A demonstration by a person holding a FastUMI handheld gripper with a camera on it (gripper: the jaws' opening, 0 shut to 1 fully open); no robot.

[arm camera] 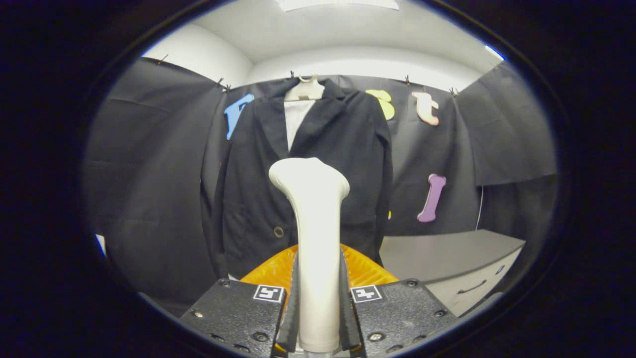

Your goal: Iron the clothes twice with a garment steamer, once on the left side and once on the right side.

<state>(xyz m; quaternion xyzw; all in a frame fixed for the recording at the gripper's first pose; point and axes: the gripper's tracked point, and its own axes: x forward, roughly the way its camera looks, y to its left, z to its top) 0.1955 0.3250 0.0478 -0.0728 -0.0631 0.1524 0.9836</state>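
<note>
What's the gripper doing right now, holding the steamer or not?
Gripper: shut on the garment steamer, both fingers pressed against its handle; the head points at the black jacket hanging just beyond.

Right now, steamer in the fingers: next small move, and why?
Probably ease forward and toward one side of the black jacket on the white hanger. The gripper is shut on the white garment steamer, whose head points at the jacket's middle, apparently short of the cloth.
</note>
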